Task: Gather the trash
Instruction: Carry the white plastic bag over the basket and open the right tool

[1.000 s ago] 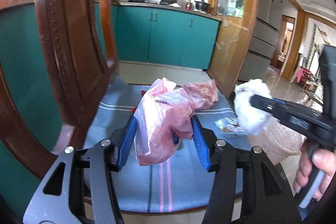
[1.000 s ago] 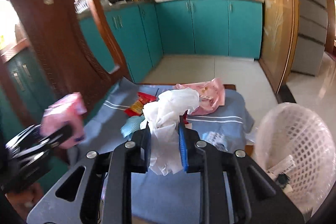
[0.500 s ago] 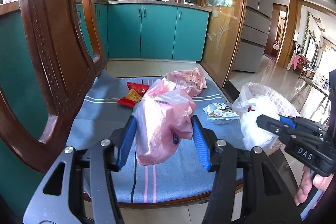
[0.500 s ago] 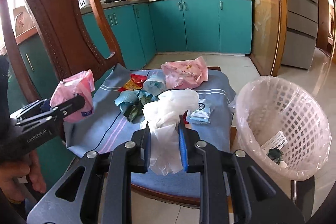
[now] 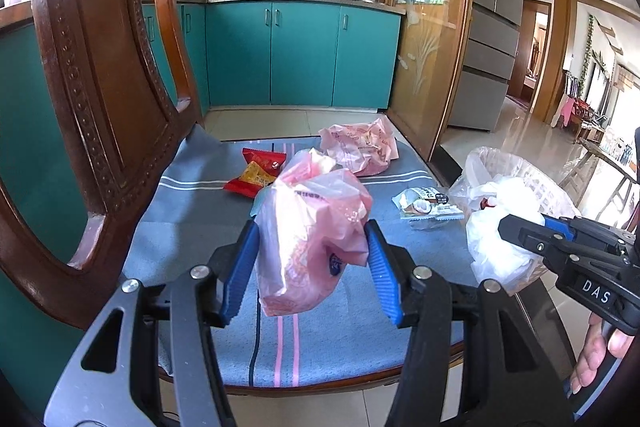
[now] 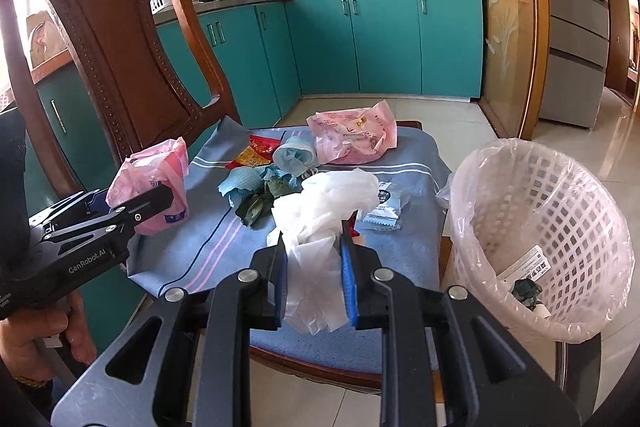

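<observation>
Pink bags number two [image 5: 312, 227] [image 5: 360, 149], one white bag [image 6: 320, 223], one basket [image 6: 560, 227].

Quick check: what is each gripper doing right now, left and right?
Left gripper: closed on the pink plastic bag.
Right gripper: closed on the white plastic bag.

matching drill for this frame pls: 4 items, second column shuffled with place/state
1. pink bag
2. white bag
3. basket
4. red wrapper

a. on the blue cushion
b. held in the left gripper
c. beside the chair, plastic-lined
d. held in the right gripper

Pairs: 1-b, 2-d, 3-c, 4-a
</observation>
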Demonstrator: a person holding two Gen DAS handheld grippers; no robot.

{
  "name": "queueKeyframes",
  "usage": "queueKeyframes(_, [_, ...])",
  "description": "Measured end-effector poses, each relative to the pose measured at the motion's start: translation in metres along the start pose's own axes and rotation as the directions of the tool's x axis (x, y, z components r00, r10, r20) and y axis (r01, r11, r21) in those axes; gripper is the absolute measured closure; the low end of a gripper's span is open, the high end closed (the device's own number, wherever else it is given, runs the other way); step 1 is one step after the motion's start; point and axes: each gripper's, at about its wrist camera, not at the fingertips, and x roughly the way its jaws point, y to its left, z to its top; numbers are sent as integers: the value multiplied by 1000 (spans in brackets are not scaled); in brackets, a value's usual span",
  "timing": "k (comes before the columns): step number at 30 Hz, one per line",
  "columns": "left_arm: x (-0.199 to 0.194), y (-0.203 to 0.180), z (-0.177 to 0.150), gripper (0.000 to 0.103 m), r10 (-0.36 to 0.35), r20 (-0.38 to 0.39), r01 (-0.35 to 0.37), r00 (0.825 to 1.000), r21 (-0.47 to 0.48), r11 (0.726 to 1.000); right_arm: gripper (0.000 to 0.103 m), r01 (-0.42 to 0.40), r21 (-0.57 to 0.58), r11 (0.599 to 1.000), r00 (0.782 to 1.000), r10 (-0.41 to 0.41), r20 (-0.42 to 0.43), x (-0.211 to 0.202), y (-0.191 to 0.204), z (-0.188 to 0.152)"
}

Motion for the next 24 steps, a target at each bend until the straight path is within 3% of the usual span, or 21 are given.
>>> queueKeyframes(24, [-3, 1, -3, 47, 5, -6, -5, 1000, 7, 1000, 80, -3, -12, 1000, 1000, 3, -17, 7, 3, -2])
